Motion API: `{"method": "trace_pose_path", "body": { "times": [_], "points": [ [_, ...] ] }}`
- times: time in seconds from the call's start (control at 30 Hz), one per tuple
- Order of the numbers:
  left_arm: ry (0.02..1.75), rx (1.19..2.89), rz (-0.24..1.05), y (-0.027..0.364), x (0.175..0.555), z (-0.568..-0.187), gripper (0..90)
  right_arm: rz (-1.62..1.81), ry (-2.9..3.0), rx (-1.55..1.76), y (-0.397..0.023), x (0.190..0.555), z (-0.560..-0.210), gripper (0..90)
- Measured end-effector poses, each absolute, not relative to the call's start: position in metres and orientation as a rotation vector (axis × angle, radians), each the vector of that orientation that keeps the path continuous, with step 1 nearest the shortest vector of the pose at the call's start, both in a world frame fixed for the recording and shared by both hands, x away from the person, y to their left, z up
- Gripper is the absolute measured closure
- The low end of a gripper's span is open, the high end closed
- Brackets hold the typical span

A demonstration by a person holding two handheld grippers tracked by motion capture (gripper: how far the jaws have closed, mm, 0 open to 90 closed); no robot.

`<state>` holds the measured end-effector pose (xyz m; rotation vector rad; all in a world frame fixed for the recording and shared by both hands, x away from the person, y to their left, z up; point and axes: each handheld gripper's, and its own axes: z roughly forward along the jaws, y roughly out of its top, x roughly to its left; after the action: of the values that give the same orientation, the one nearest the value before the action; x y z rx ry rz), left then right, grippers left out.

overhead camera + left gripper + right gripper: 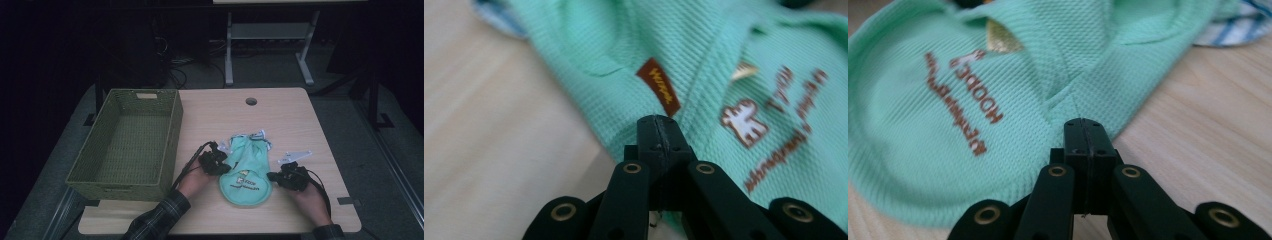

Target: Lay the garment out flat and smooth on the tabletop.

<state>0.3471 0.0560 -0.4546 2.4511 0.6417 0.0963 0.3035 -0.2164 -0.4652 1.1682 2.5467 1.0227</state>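
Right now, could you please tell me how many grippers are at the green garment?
2: the left gripper at the mint-green garment's left edge, and the right gripper at its right edge, both on the table, jaws shut.

Person's gear: two black hand-held grippers, plaid sleeves

Left gripper (223, 168): matte black body, black cable looping off its near side; in the left gripper view two flat black jaws on angled link arms, brass-ringed pivot holes, small screw holes near the tips. Right gripper (272, 176): same black build, black cable trailing toward the table edge, pale grey three-cornered plate on top; same brass-ringed pivots in the right gripper view. Left sleeve (159, 217): dark plaid, green-grey check. Right sleeve (328, 232): dark cuff, also checked.
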Motion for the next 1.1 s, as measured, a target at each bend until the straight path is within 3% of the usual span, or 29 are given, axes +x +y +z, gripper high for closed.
{"method": "trace_pose_path", "body": {
  "times": [0.53, 0.87, 1.1],
  "points": [
    [0.566, 2.447, -0.031, 0.043, 0.310, -0.454, 88.6, 0.975, 2.510, 1.182, -0.229, 0.310, -0.464, 89.8],
    [0.693, 2.343, 0.150, 0.064, 0.347, -0.426, 73.6, 1.022, 2.499, 1.146, -0.225, 0.298, -0.455, 89.7],
    [0.828, 2.296, 0.249, 0.072, 0.382, -0.429, 60.3, 1.020, 2.507, 1.141, -0.223, 0.290, -0.456, 89.7]
  ]
}}
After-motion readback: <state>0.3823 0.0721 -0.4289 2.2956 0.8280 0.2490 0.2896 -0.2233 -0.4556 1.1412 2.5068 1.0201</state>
